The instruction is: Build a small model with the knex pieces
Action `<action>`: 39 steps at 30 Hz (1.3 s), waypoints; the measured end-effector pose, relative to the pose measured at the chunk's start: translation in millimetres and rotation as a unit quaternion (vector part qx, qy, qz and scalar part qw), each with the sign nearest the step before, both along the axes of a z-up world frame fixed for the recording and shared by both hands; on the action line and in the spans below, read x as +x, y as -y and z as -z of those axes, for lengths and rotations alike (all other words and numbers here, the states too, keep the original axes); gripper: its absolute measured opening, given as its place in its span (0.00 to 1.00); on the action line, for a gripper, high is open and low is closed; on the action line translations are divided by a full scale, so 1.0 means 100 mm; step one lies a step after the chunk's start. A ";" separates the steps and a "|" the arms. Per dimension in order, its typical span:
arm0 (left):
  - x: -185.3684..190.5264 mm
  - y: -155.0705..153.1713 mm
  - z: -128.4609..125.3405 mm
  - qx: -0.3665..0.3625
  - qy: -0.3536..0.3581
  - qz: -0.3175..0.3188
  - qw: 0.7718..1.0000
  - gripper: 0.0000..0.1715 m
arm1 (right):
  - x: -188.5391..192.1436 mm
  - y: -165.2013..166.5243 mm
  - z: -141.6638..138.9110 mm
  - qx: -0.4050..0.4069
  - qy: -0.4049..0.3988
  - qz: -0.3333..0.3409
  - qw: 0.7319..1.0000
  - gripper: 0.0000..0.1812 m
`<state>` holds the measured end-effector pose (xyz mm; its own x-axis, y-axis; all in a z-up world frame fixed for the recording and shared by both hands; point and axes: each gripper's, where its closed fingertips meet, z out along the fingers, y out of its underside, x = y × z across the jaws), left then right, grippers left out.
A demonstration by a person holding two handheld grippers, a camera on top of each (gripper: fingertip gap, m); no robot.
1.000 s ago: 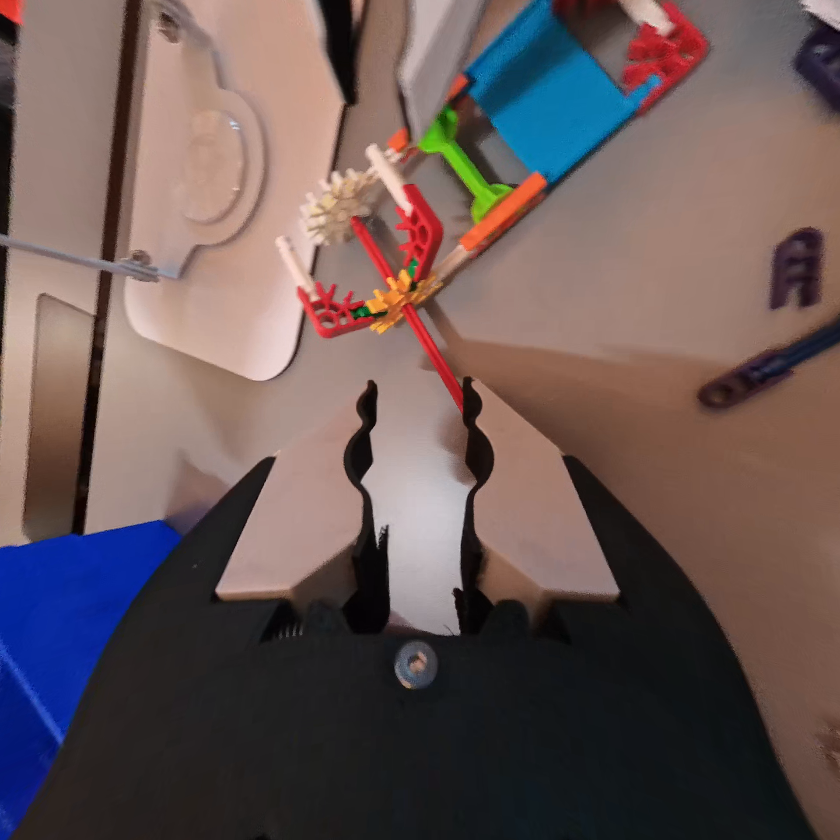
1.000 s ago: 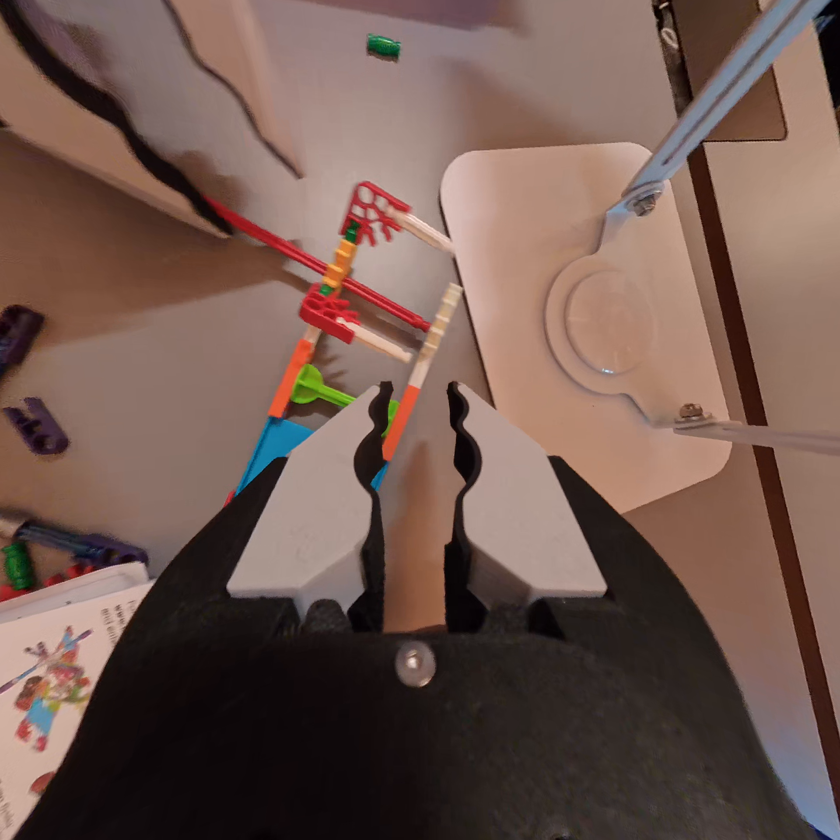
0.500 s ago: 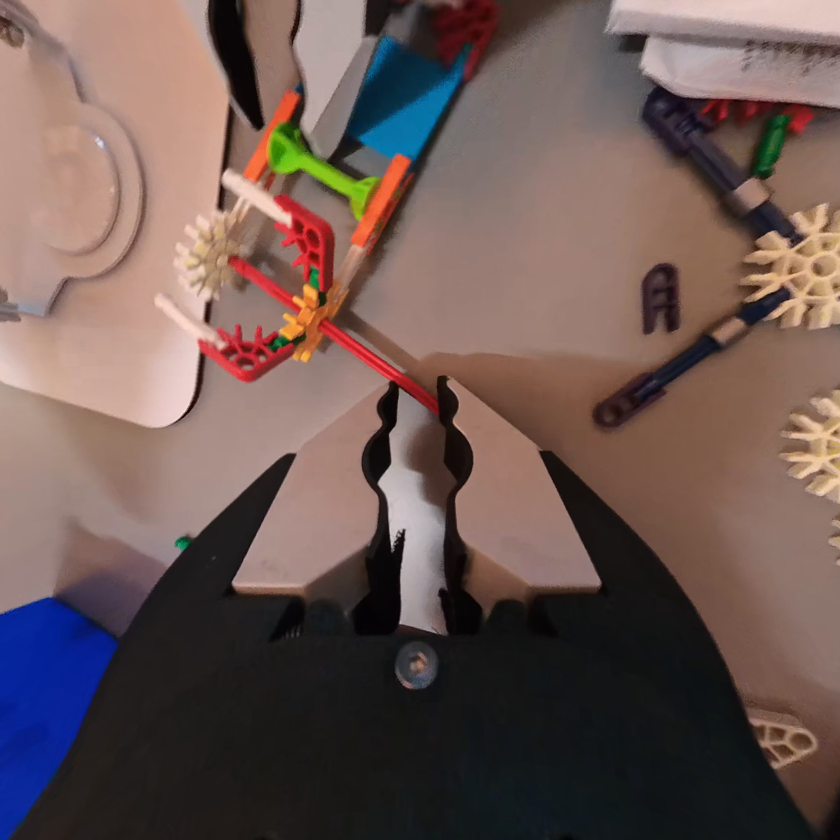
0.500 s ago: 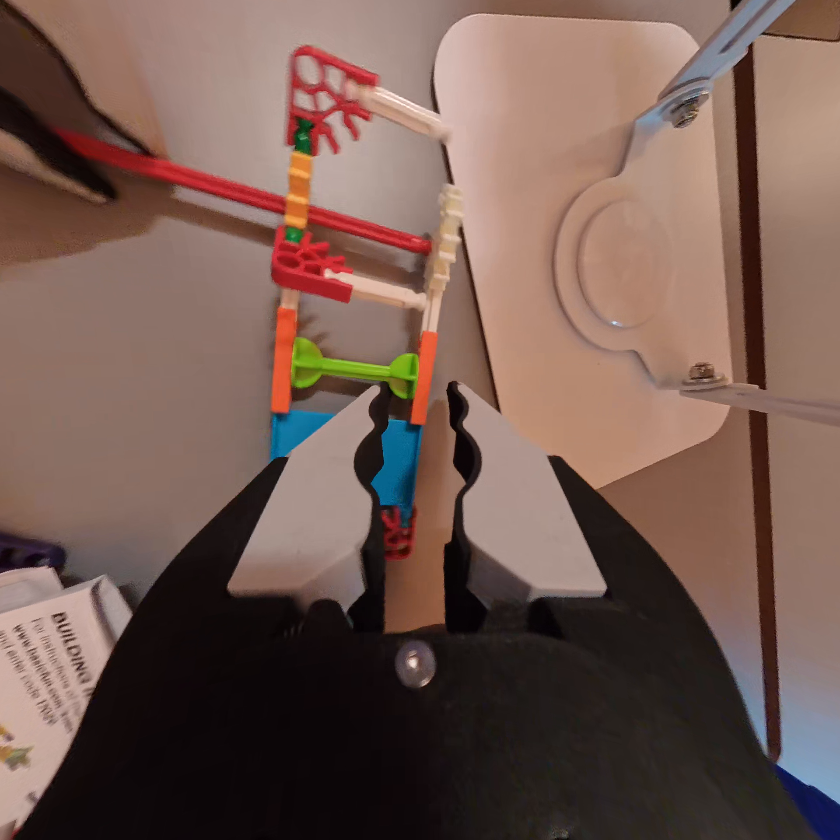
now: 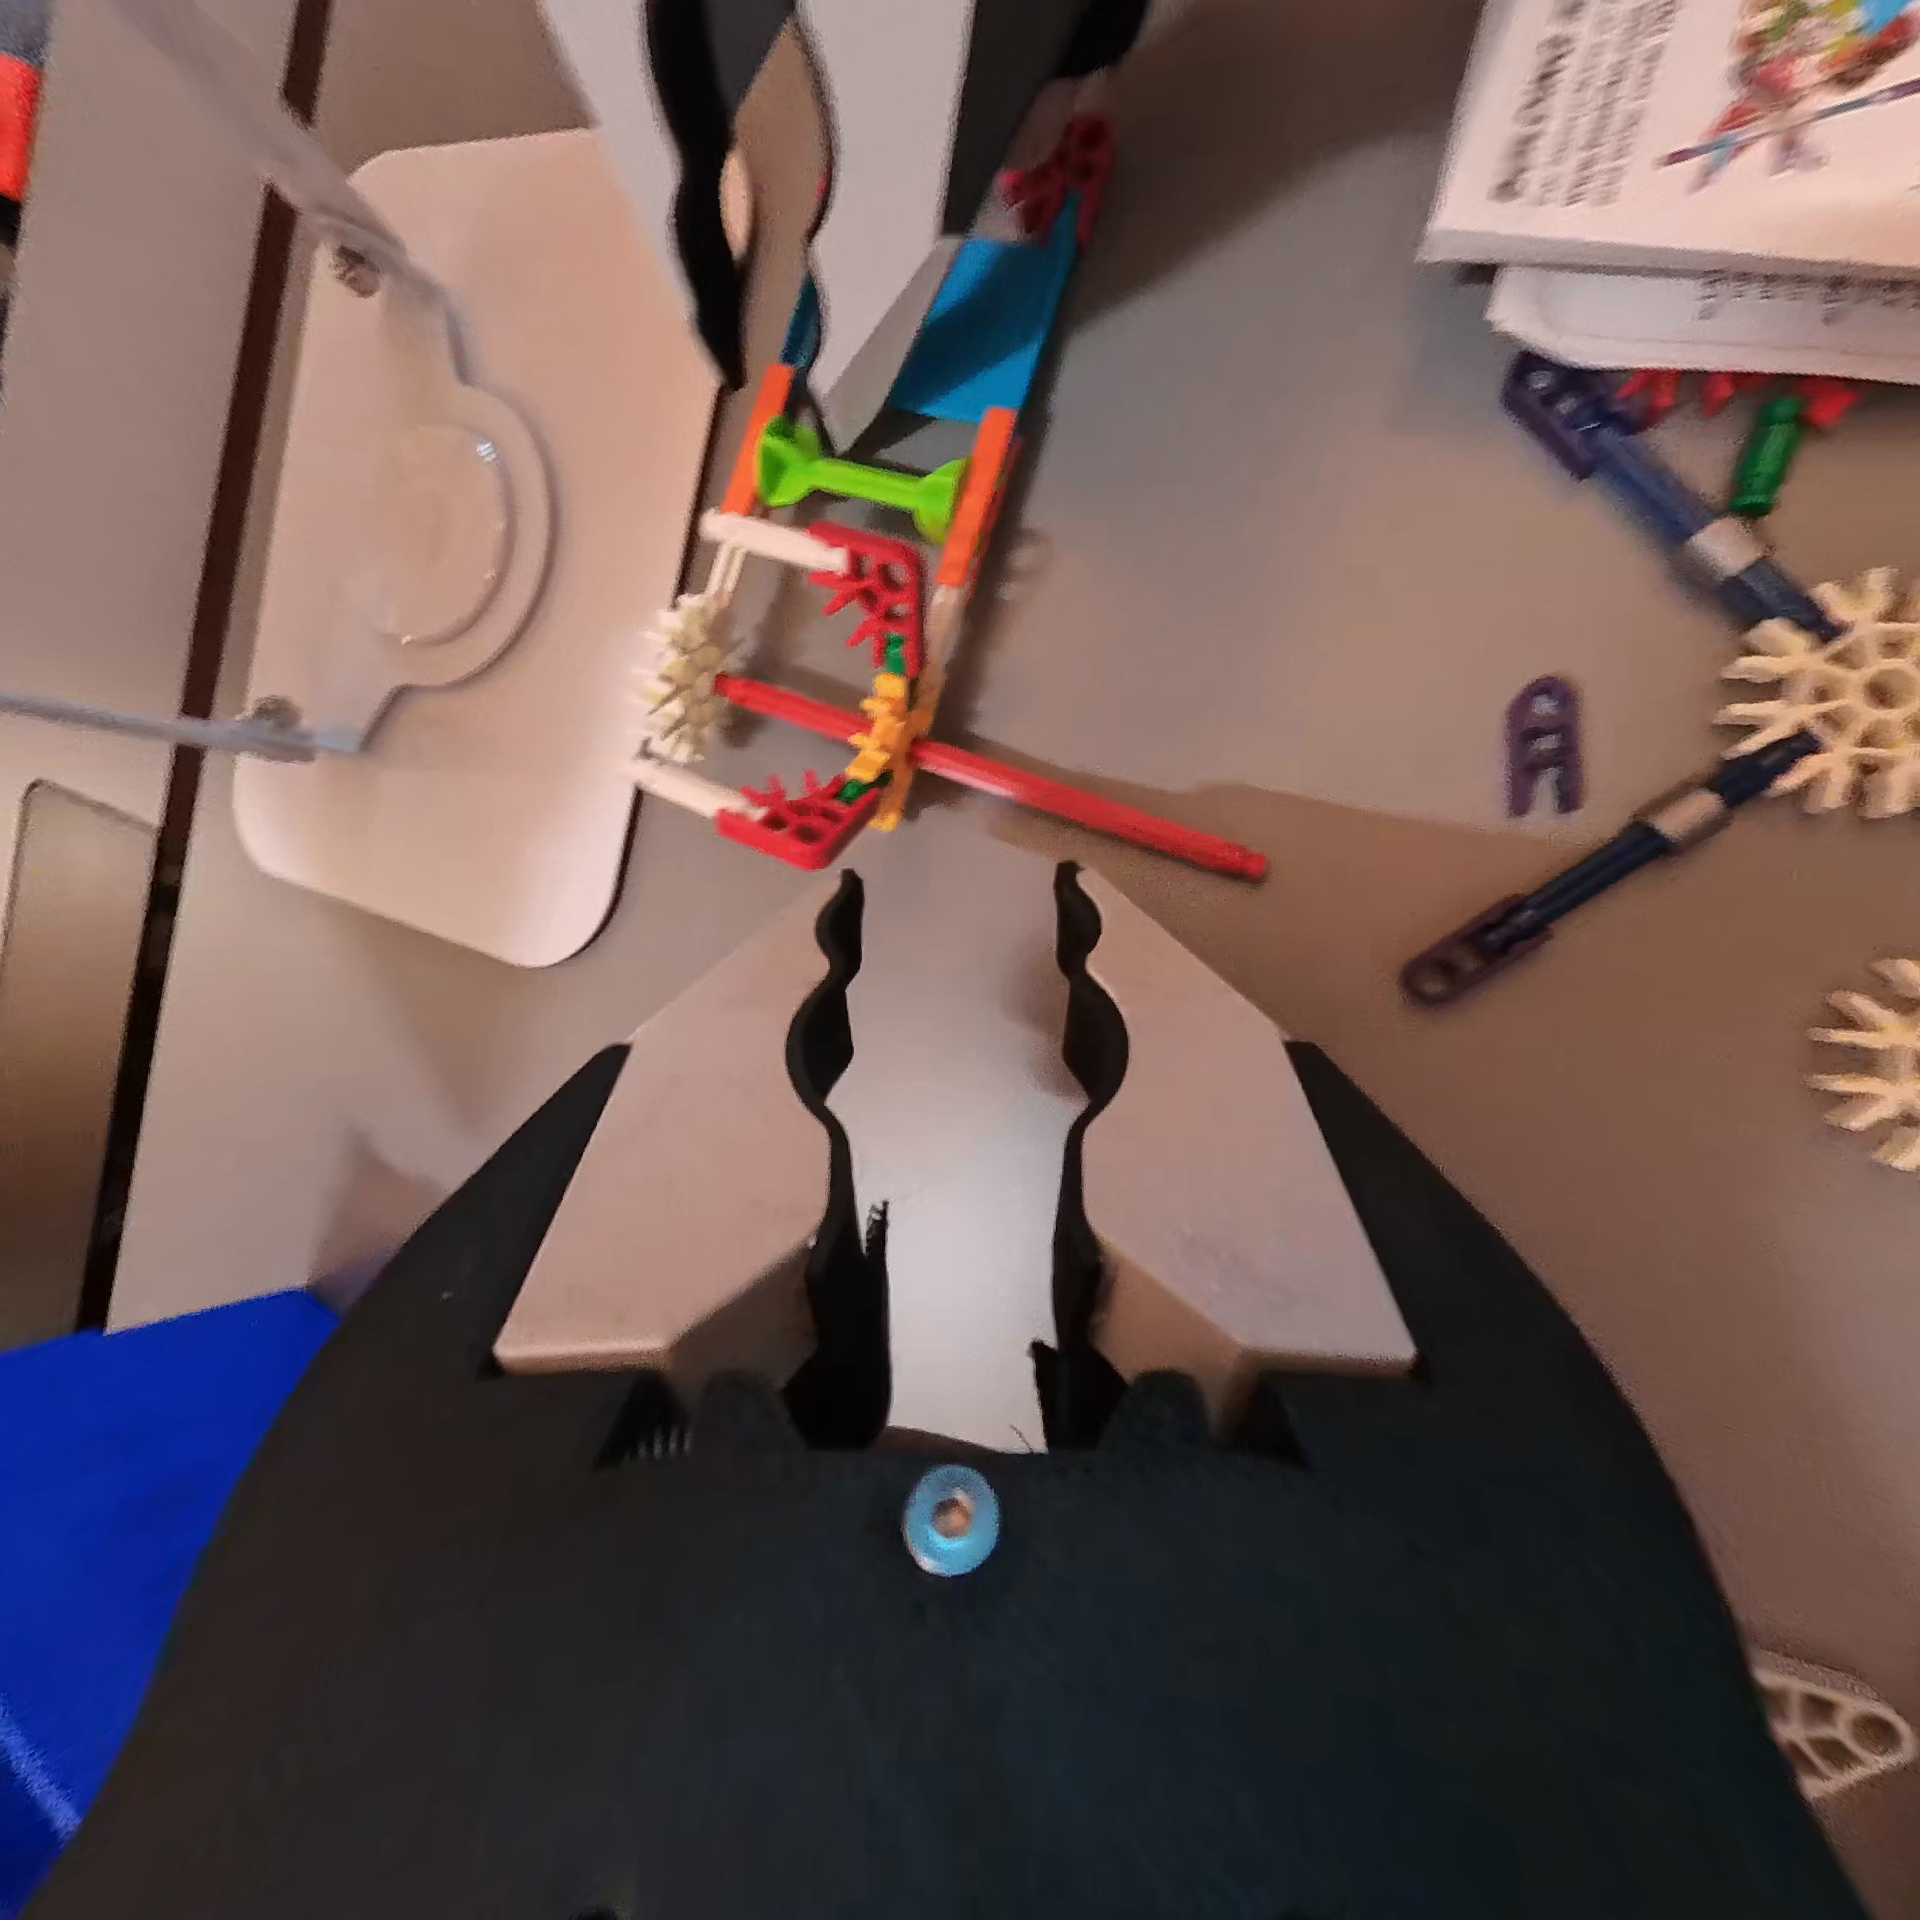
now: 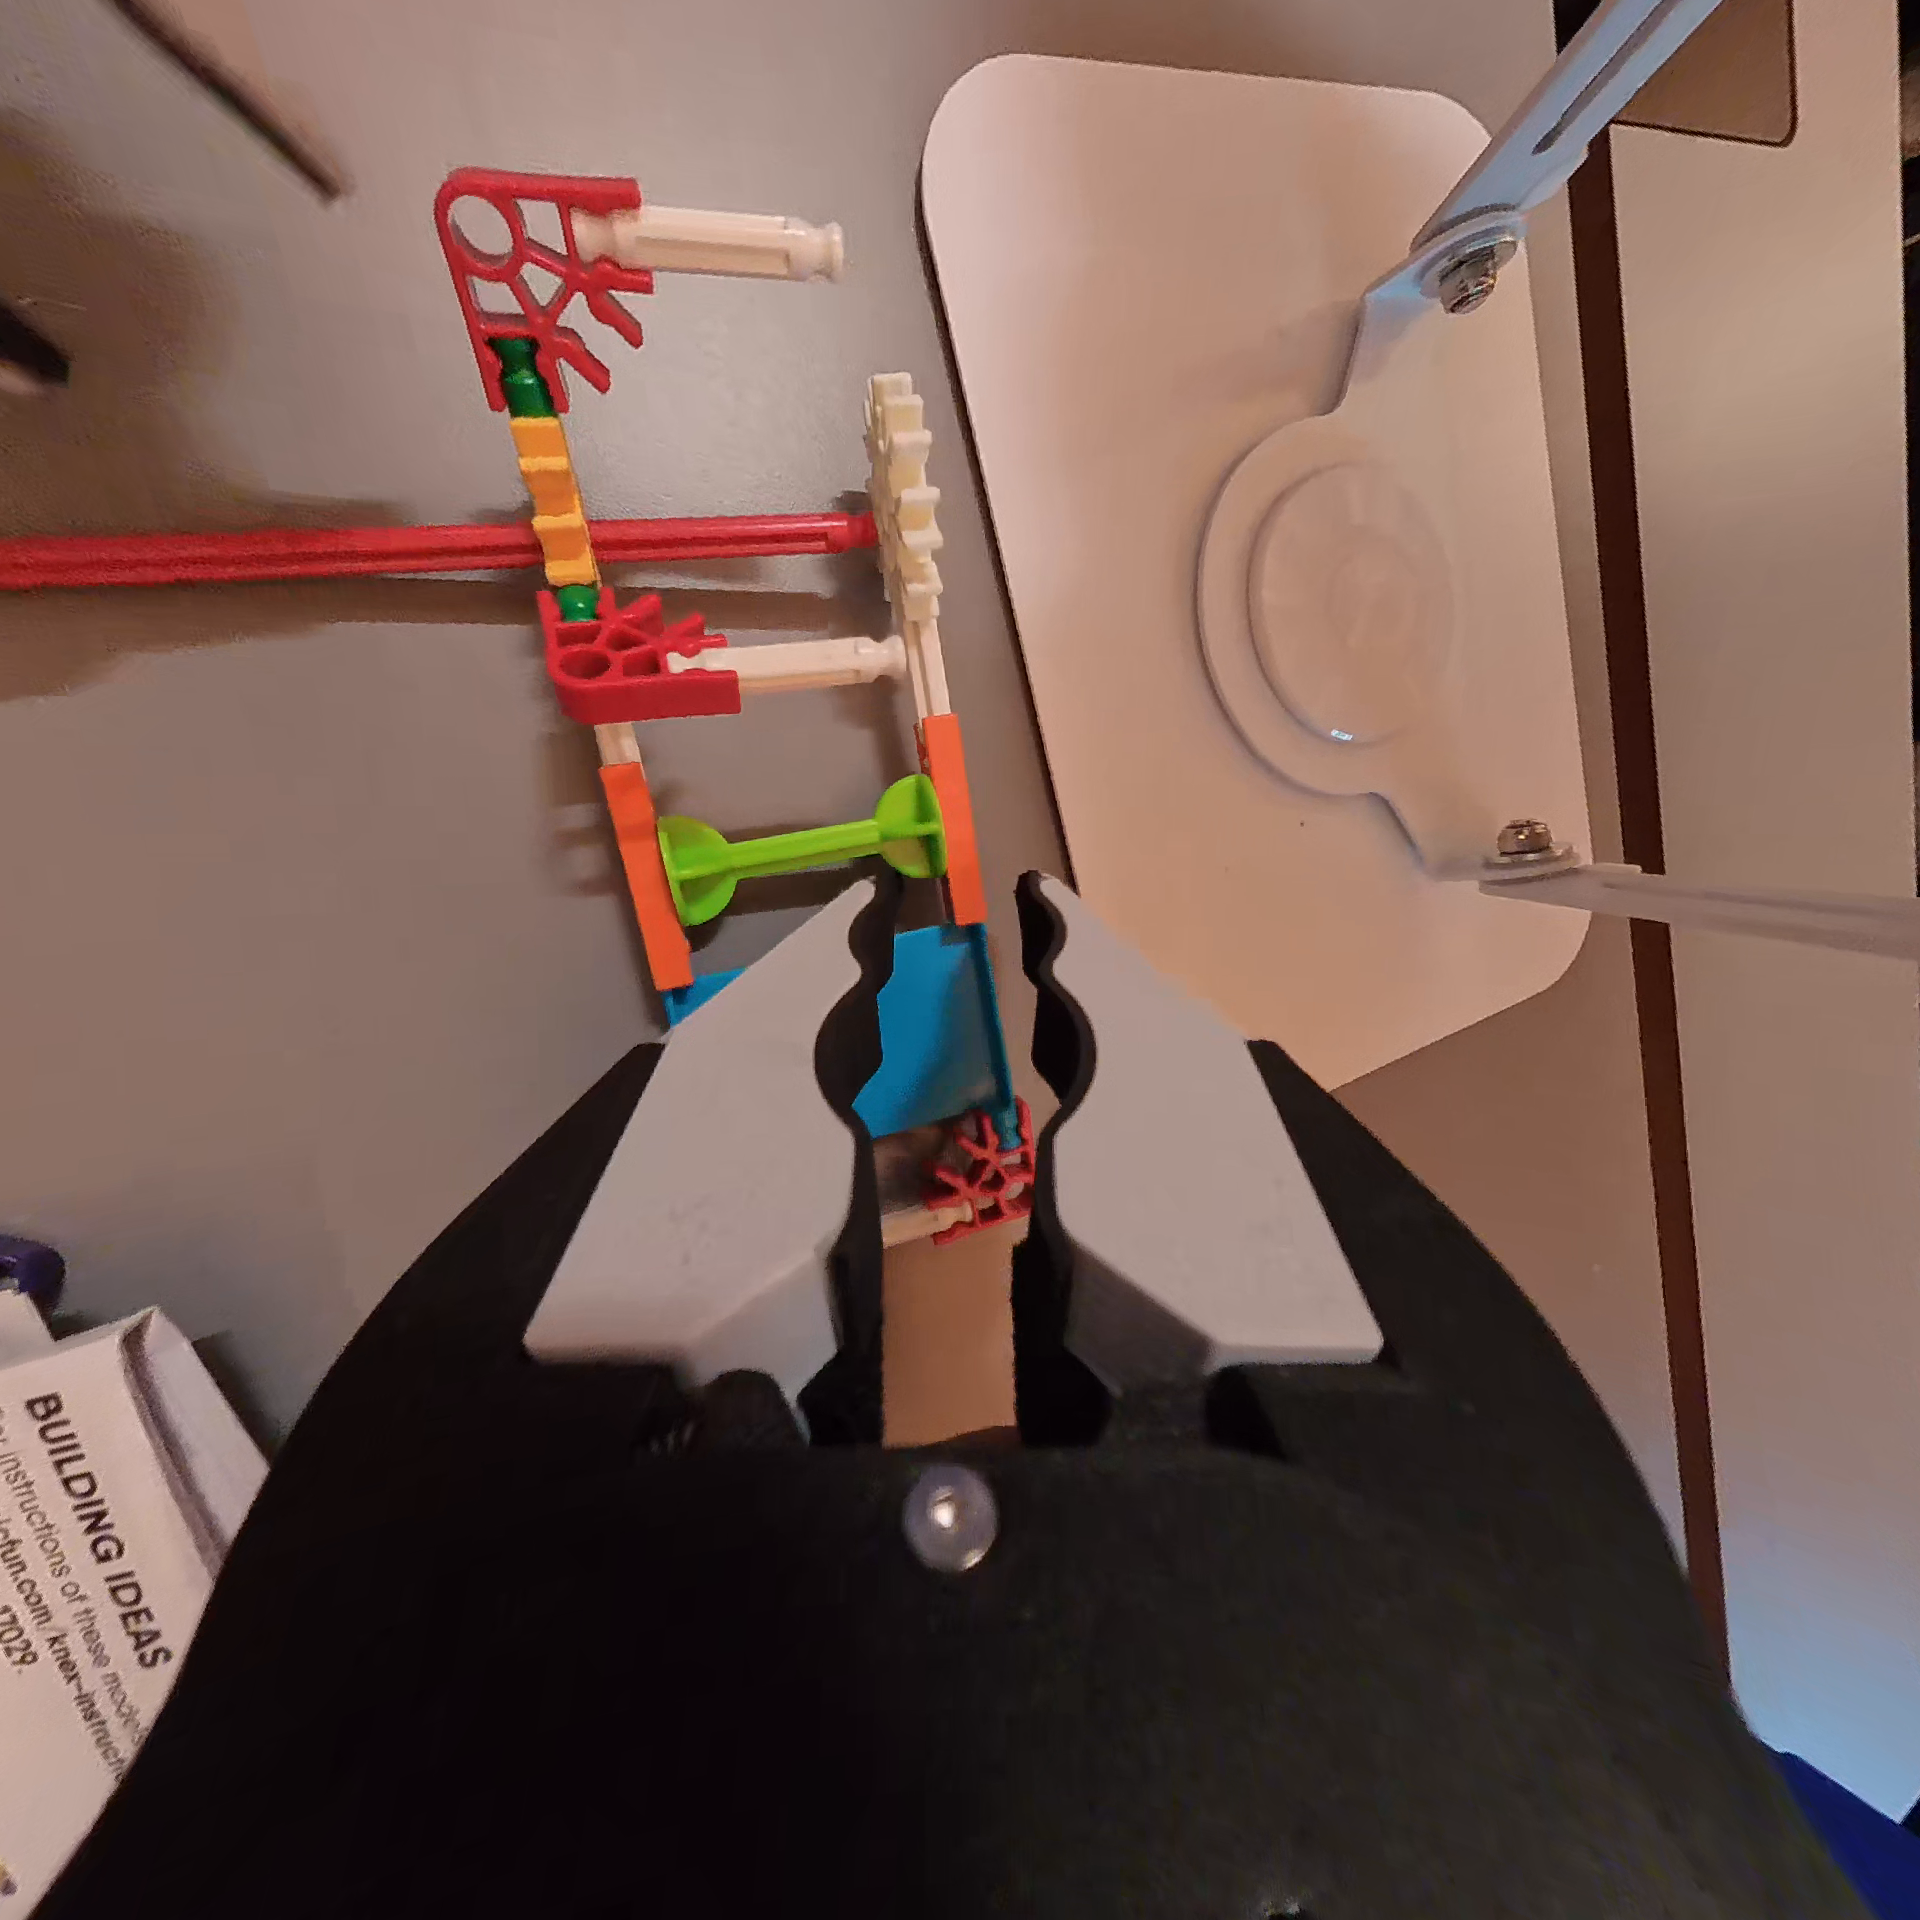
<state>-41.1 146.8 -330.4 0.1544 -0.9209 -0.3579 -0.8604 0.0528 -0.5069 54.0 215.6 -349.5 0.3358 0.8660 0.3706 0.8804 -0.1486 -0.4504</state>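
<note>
From the white lamp base [image 5: 436, 540] on the left, the left gripper [image 5: 954, 883] gapes empty near the toy frame [image 5: 831, 623], while the right gripper [image 6: 948, 883], parted, hides its blue panel [image 6: 935, 1029] partly.

My right gripper [image 6: 948, 883] hangs over the near end of a toy rod-and-connector frame [image 6: 727, 665] lying flat on the grey worktop [image 6: 260, 883]. My fingers [image 6: 727, 1101] stand apart, with the frame's blue panel [image 6: 935, 1029] and a small red connector [image 6: 982, 1179] showing in the gap between them; whether they touch either I cannot tell. Just beyond my fingertips a lime-green rod [image 6: 800, 850] spans two orange sleeves. Farther off, a long red rod [image 6: 312, 549] crosses the frame through a yellow connector [image 6: 554, 497] to a cream gear [image 6: 902, 488]. A white base plate [image 6: 1195, 312] lies beside the frame, and a printed booklet [image 6: 94, 1538] sits at lower left.
</note>
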 end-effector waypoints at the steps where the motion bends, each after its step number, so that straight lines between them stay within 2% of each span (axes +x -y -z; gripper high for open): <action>1: -0.03 -0.04 0.00 0.009 -0.007 -0.008 1.000 0.22 | 0.01 0.00 0.00 -0.002 0.000 0.001 1.000 0.12; 7: -0.07 -0.04 0.05 0.038 -0.043 -0.005 0.998 0.35 | -0.07 0.00 0.03 -0.006 -0.020 -0.001 1.000 0.12; 12: -0.05 0.15 0.11 0.029 -0.072 0.026 0.997 0.33 | -0.10 0.00 0.05 -0.007 -0.021 -0.004 1.000 0.12; 17: -0.05 0.16 0.16 0.042 -0.085 0.040 0.995 0.30 | -0.07 -0.01 0.02 -0.007 -0.027 0.001 1.000 0.13; 21: -0.09 0.08 0.21 0.073 -0.109 0.041 0.991 0.21 | -0.06 -0.02 -0.01 -0.003 -0.032 0.001 0.999 0.13; 39: -0.09 0.03 0.21 0.065 -0.098 0.030 0.993 0.21 | -0.05 -0.02 0.02 0.003 -0.018 -0.005 1.000 0.13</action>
